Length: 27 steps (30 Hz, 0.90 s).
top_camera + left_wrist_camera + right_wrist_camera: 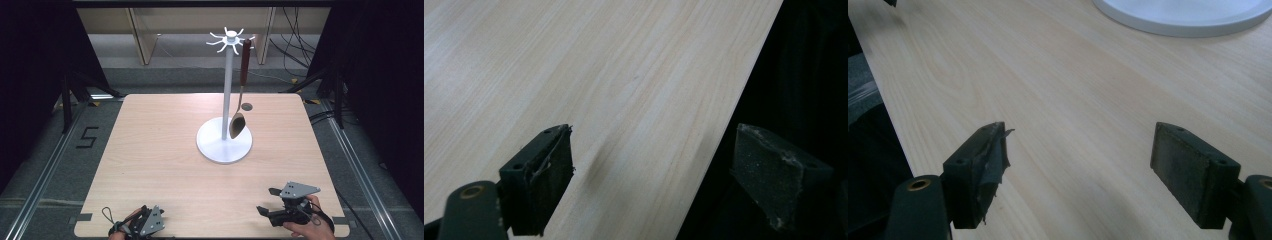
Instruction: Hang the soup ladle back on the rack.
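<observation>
the spoon (239, 102) hangs from a hook at the top of the white stand (228, 85), on the stand's right side. it hangs almost straight up and down. its dark red handle is at the top and its bowl is at the bottom, just above the stand's round base (210, 147). from above i cannot tell if the bowl touches the base.

both tongs are at the near edge of the table (150, 145), well apart from the spoon. the spoon lies far ahead of them, toward the middle of the table. the right tongs (267, 202) are nearer to it, and the spoon is ahead and a little to their left. the left tongs (132, 227) sit at the near left and are farther off.

both tongs are wide apart and hold nothing. in the right gripper view the right tongs (1080, 165) point over bare wood, with the edge of the base (1168, 22) far ahead. in the left gripper view the left tongs (664, 175) hang half over the table edge.

i think the right tongs should reach for it, going forward and up to the handle, since the spoon must lift off its hook.

the table is pale smooth wood with a small grey dot (246, 106) behind the stand. the room around it is dark, with a grey floor (50, 145) and some cables (295, 45) at the back.
</observation>
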Available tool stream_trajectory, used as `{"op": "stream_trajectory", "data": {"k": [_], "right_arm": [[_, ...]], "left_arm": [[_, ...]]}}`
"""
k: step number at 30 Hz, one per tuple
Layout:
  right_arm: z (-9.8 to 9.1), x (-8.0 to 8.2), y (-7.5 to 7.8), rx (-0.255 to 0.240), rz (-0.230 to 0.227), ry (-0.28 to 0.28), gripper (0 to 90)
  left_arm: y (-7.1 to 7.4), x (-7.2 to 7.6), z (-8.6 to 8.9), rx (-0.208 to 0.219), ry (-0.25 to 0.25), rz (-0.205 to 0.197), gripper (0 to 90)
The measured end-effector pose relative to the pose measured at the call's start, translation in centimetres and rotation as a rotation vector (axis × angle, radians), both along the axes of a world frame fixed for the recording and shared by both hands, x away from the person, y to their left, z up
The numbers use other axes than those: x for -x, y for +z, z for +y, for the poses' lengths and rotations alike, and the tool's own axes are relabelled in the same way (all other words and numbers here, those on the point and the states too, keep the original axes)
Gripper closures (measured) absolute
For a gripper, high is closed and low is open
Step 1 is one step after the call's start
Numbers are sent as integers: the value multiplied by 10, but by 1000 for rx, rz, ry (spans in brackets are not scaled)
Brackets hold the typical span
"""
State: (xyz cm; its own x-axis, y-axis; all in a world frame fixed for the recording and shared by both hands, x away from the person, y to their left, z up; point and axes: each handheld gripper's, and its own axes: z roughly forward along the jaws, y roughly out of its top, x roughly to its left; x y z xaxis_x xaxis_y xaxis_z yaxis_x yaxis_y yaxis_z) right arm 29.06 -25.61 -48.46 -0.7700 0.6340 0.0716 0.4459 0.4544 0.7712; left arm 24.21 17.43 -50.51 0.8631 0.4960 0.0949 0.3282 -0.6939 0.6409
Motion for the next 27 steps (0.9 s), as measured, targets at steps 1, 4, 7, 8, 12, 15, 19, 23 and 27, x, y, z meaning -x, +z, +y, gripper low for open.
{"op": "stream_trajectory", "data": {"k": [1, 4, 7, 8, 12, 15, 19, 23, 27], "right_arm": [[-1, 1, 0, 2, 9, -2, 235], [-3, 4, -3, 25, 18, -7, 231], [-5, 7, -4, 34, 27, -3, 232], [-5, 9, -5, 29, 29, -7, 231], [-6, 12, -6, 31, 25, 2, 225], [-6, 14, -6, 33, 38, 10, 224], [-8, 14, -6, 32, 37, 2, 223], [-9, 13, -8, 35, 43, 9, 223], [-9, 13, -8, 31, 48, -5, 222]], "left_arm": [[0, 0, 0, 0, 0, 0, 159], [0, 0, 0, 0, 1, -1, 159], [0, 0, 0, -2, -1, 0, 159], [0, 0, 0, -1, 0, 0, 159], [0, 0, 0, -3, 0, 0, 159], [0, 0, 0, -3, -1, 0, 159], [0, 0, 0, -4, -1, 0, 159], [0, 0, 0, -4, -1, -1, 159], [0, 0, 0, -5, -1, -1, 159]]}}
